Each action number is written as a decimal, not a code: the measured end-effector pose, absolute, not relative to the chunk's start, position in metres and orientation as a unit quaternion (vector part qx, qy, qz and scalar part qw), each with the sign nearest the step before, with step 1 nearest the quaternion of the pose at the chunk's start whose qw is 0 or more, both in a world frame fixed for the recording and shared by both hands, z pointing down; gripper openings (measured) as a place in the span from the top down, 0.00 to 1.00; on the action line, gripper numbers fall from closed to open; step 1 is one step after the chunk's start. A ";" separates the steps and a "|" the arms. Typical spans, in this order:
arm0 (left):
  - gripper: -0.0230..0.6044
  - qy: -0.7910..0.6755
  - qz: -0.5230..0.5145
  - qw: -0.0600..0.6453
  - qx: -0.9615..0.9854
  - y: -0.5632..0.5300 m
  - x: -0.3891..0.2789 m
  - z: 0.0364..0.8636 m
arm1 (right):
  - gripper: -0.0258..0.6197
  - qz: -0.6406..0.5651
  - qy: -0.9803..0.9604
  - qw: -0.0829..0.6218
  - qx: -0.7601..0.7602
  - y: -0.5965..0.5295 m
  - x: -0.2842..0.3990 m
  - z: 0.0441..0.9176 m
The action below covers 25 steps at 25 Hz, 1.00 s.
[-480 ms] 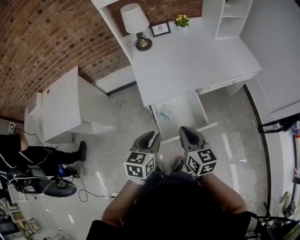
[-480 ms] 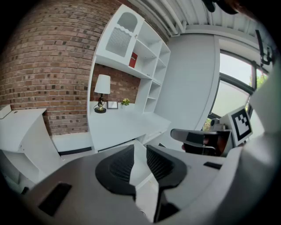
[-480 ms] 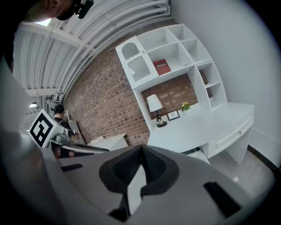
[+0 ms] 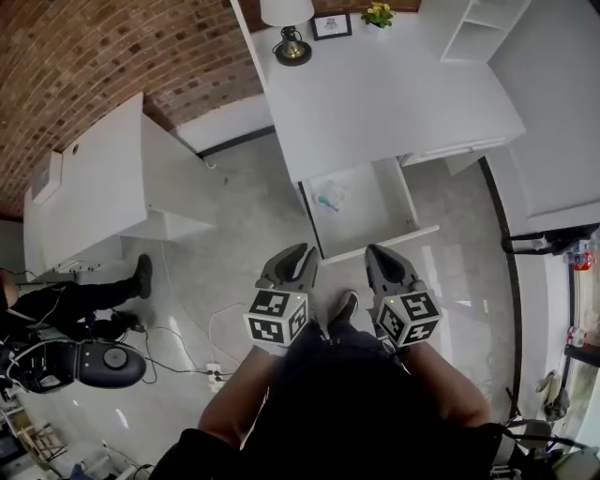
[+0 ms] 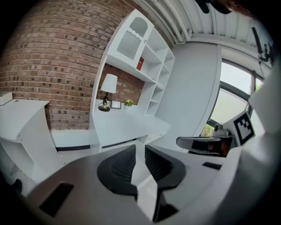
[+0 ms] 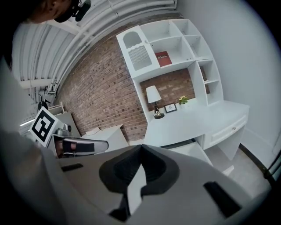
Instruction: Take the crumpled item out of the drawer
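The white desk has its drawer pulled out toward me. A small pale crumpled item with a bluish tint lies in the drawer's far left part. My left gripper and right gripper hover side by side just short of the drawer's front panel, both pointing at it. In the left gripper view the left gripper shows a narrow gap between its pads with nothing in it. In the right gripper view the right gripper has its tips touching, empty, and the drawer lies beyond.
A lamp, a framed picture and a small plant stand at the desk's back. A white cabinet is at the left. Another person, a round device and cables are on the floor at lower left.
The whole view has shifted: desk and lamp sit nearer the top edge. Both grippers stay side by side before the drawer. A shoe now shows between them.
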<state>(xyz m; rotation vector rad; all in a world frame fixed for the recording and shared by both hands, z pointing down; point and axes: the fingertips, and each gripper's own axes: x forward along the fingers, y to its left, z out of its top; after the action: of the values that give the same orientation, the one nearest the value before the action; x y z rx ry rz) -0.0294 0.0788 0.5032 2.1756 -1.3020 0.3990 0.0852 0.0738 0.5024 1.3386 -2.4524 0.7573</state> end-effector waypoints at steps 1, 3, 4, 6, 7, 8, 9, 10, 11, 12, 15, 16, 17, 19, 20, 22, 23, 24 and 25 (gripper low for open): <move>0.86 -0.485 0.146 0.283 0.814 0.079 -0.033 0.503 | 0.96 0.257 -0.839 0.124 0.463 0.075 0.083 0.501; 0.86 -0.481 0.140 0.279 0.819 0.078 -0.039 0.498 | 0.96 0.249 -0.837 0.124 0.471 0.076 0.080 0.497; 0.86 -0.478 0.138 0.276 0.822 0.077 -0.042 0.495 | 0.96 0.245 -0.836 0.122 0.476 0.076 0.077 0.494; 0.86 -0.472 0.134 0.267 0.829 0.074 -0.049 0.487 | 0.96 0.238 -0.834 0.118 0.484 0.074 0.071 0.487; 0.86 -0.470 0.132 0.263 0.832 0.073 -0.053 0.484 | 0.96 0.235 -0.833 0.116 0.488 0.074 0.067 0.484; 0.86 -0.467 0.130 0.260 0.835 0.073 -0.056 0.481 | 0.96 0.232 -0.831 0.115 0.491 0.076 0.063 0.482; 0.86 -0.464 0.128 0.258 0.838 0.074 -0.060 0.480 | 0.96 0.230 -0.830 0.114 0.495 0.078 0.059 0.481; 0.86 -0.460 0.126 0.256 0.841 0.075 -0.063 0.479 | 0.96 0.228 -0.829 0.114 0.499 0.080 0.055 0.480; 0.86 -0.456 0.124 0.256 0.843 0.075 -0.066 0.478 | 0.96 0.226 -0.827 0.114 0.502 0.082 0.051 0.479; 0.86 -0.452 0.124 0.256 0.845 0.076 -0.070 0.477 | 0.96 0.226 -0.824 0.115 0.506 0.084 0.047 0.478; 0.86 -0.440 0.122 0.262 0.850 0.077 -0.077 0.480 | 0.96 0.230 -0.819 0.114 0.514 0.089 0.036 0.477; 0.86 -0.437 0.122 0.265 0.851 0.078 -0.079 0.483 | 0.96 0.229 -0.818 0.114 0.515 0.091 0.033 0.478; 0.86 -0.434 0.122 0.268 0.851 0.079 -0.081 0.486 | 0.96 0.227 -0.818 0.116 0.516 0.093 0.030 0.480; 0.86 -0.434 0.123 0.274 0.850 0.080 -0.085 0.493 | 0.96 0.226 -0.818 0.124 0.515 0.095 0.026 0.484; 0.86 -0.434 0.124 0.277 0.848 0.080 -0.086 0.496 | 0.96 0.228 -0.817 0.127 0.514 0.095 0.024 0.487; 0.86 -0.436 0.126 0.284 0.845 0.077 -0.087 0.502 | 0.96 0.234 -0.817 0.130 0.511 0.089 0.023 0.493; 0.86 -0.437 0.128 0.286 0.843 0.073 -0.087 0.504 | 0.96 0.236 -0.817 0.130 0.509 0.083 0.022 0.495; 0.86 -0.440 0.130 0.286 0.841 0.068 -0.088 0.506 | 0.96 0.240 -0.818 0.129 0.506 0.077 0.020 0.498; 0.86 -0.442 0.133 0.286 0.839 0.063 -0.089 0.508 | 0.96 0.243 -0.820 0.129 0.502 0.071 0.018 0.502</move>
<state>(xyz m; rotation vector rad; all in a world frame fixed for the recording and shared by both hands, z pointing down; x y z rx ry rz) -0.0887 0.0632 0.5082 2.2433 -1.1824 0.3559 0.0179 0.0713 0.5017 1.4585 -2.3844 0.7080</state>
